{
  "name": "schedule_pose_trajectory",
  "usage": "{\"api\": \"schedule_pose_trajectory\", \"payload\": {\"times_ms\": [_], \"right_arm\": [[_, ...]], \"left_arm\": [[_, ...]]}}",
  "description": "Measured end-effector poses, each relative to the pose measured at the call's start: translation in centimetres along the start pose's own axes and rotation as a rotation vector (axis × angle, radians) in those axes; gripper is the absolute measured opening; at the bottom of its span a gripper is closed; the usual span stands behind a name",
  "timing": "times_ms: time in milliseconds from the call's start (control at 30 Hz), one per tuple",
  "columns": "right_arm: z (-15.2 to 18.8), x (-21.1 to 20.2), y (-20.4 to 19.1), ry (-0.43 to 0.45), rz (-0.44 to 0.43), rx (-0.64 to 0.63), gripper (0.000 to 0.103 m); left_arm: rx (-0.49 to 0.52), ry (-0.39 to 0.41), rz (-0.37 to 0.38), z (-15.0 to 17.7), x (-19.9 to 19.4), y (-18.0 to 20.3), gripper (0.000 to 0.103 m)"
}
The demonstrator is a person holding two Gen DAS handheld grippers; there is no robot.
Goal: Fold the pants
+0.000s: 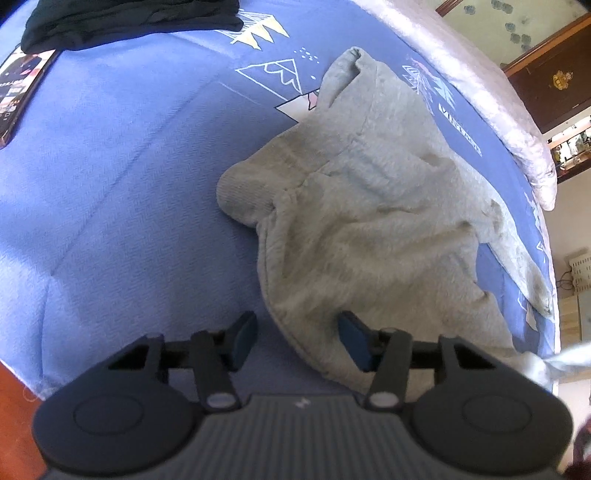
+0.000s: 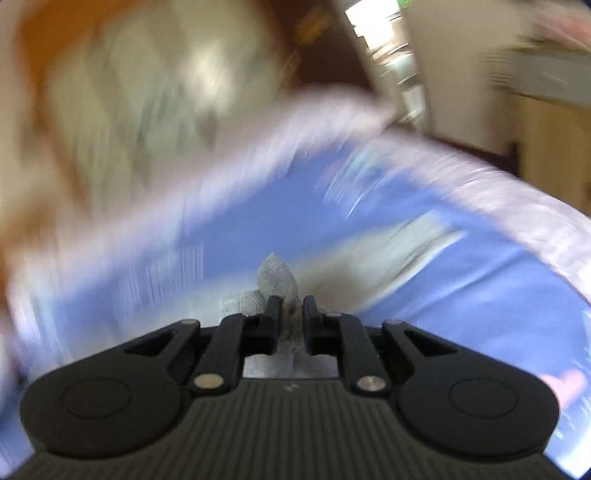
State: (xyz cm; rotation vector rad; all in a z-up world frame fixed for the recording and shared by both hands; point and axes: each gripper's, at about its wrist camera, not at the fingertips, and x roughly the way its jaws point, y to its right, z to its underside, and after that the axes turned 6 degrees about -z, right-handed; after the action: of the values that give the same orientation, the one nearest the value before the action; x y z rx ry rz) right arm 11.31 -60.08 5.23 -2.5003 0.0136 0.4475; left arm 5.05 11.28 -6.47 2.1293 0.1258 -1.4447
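Note:
Grey fleece pants (image 1: 369,221) lie crumpled on a blue bedsheet (image 1: 129,166), with a ribbed cuff (image 1: 243,192) at the left of the heap. My left gripper (image 1: 297,339) is open, low over the sheet at the near edge of the pants; the hem lies between its fingers. In the right wrist view, my right gripper (image 2: 290,314) is shut on a fold of the grey pants fabric (image 2: 275,277), which sticks up between its fingers. That view is heavily motion-blurred.
A black garment (image 1: 129,22) lies folded at the far left of the bed, with a phone (image 1: 22,88) beside it. A pale quilt (image 1: 480,92) runs along the bed's far edge. Dark wooden furniture (image 1: 546,81) stands beyond.

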Motion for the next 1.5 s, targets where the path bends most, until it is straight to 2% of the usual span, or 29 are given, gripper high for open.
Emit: {"api": "schedule_pose_trajectory", "payload": {"times_ms": [67,133,200,267,300,367,433,567,633,767,800,833,867,967,1000,1100,1200,1233,1300,1367,1400,1467,1500], "right_arm": [[-1.0,-4.5,4.2,0.095,0.004,0.124,0.016],[-0.6,-7.3,7.9,0.139,0.087,0.223,0.017],[0.5,-9.1,10.9,0.181,0.287,0.296,0.02],[1.8,-9.9,13.3,0.18,0.478,0.37,0.047],[2.7,-10.5,14.4,0.184,0.526,0.409,0.048],[4.6,-11.7,15.7,0.196,0.513,0.465,0.048],[5.5,-12.3,15.5,0.183,0.484,0.447,0.048],[5.7,-11.8,12.6,0.027,0.408,0.258,0.048],[6.9,-10.7,11.0,-0.039,0.368,0.188,0.048],[9.3,-8.0,11.0,-0.146,0.396,0.191,0.051],[9.8,-6.9,11.3,-0.187,0.407,0.206,0.045],[9.8,-6.3,11.0,-0.212,0.391,0.209,0.007],[9.3,-5.7,10.4,-0.199,0.375,0.194,0.006],[6.5,-5.7,7.6,-0.05,0.339,0.156,0.005],[5.7,-5.9,7.2,-0.001,0.335,0.164,0.005],[5.1,-6.1,7.2,0.053,0.407,0.145,0.005],[7.1,-7.4,9.6,0.048,0.48,0.2,0.004],[7.8,-8.0,10.3,0.035,0.502,0.214,0.004],[9.7,-8.5,11.9,-0.047,0.575,0.225,0.004],[10.9,-8.8,12.9,-0.097,0.626,0.252,0.01],[11.2,-9.3,13.2,-0.092,0.686,0.265,0.012],[10.9,-10.8,13.5,-0.038,0.737,0.312,0.024],[10.6,-11.6,13.4,0.003,0.741,0.33,0.026]], "left_arm": [[-0.008,0.005,0.0,0.1,0.0,-0.1,0.046],[-0.017,0.006,-0.008,0.0,-0.1,-0.2,0.04],[-0.024,0.007,-0.022,0.0,-0.1,-0.1,0.034],[-0.029,0.001,-0.024,0.0,0.0,-0.1,0.021],[-0.034,-0.01,-0.016,0.1,0.1,-0.1,0.013],[-0.039,-0.021,-0.013,0.2,0.4,0.0,0.01],[-0.024,-0.015,-0.026,0.3,0.3,0.4,0.008],[-0.025,-0.004,-0.028,0.0,-0.1,0.9,0.006],[-0.031,0.011,-0.022,-0.1,-0.7,1.0,0.006],[-0.082,0.026,0.017,-0.6,-2.4,0.7,0.006],[-0.1,0.032,0.035,-0.8,-3.0,0.5,0.006],[-0.112,0.04,0.049,-1.1,-3.6,0.4,0.006],[-0.121,0.056,0.063,-1.4,-4.4,0.3,0.006],[-0.122,0.112,0.081,-2.0,-6.4,0.5,0.006],[-0.112,0.131,0.063,-2.0,-6.9,0.6,0.006],[-0.085,0.118,0.006,-1.5,-6.7,0.6,0.006],[-0.086,0.042,-0.052,-0.3,-4.9,-0.5,0.006],[-0.086,0.009,-0.074,0.2,-3.9,-1.0,0.006],[-0.089,-0.042,-0.114,0.7,-2.2,-1.5,0.008],[-0.088,-0.068,-0.144,0.8,-1.2,-1.8,0.013],[-0.082,-0.066,-0.142,0.7,-1.3,-1.7,0.015],[-0.072,-0.05,-0.147,0.2,-2.0,-1.7,0.031],[-0.073,-0.031,-0.15,-0.1,-2.5,-1.8,0.039]]}}
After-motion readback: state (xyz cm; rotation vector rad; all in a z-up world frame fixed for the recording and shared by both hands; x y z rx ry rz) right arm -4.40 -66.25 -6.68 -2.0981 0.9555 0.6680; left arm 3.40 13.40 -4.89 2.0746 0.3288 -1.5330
